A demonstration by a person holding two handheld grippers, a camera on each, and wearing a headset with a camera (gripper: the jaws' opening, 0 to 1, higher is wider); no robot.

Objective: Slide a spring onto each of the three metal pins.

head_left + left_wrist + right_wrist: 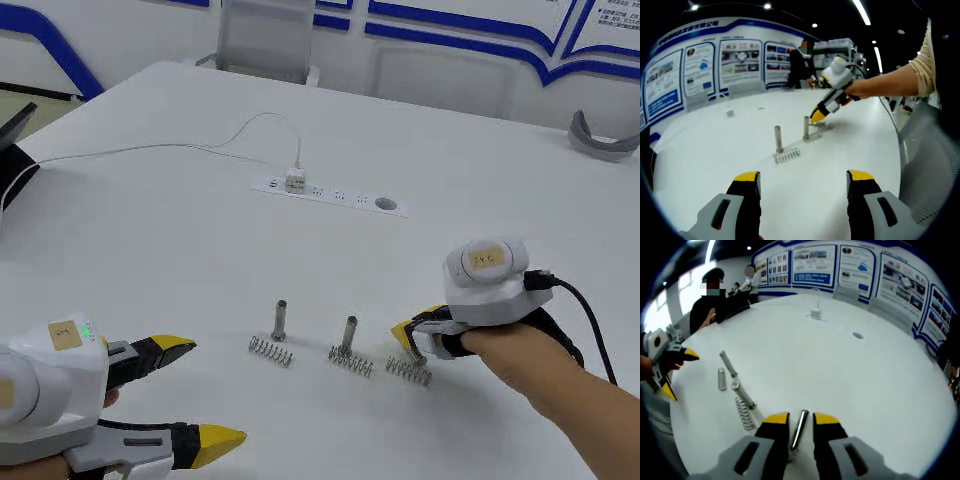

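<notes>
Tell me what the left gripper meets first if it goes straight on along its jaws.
Most likely the nearest spring, lying slightly left of the line between the open jaws of the left gripper, then the pin standing behind it. Height is unclear; it might pass over the spring.

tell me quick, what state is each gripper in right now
Left gripper: open, holding nothing.
Right gripper: closed on a pin.

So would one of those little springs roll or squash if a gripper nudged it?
Probably it rolls: the spring lies on its side on the smooth table. Its thin open coils look light and would likely squash easily under a pinch.
</notes>
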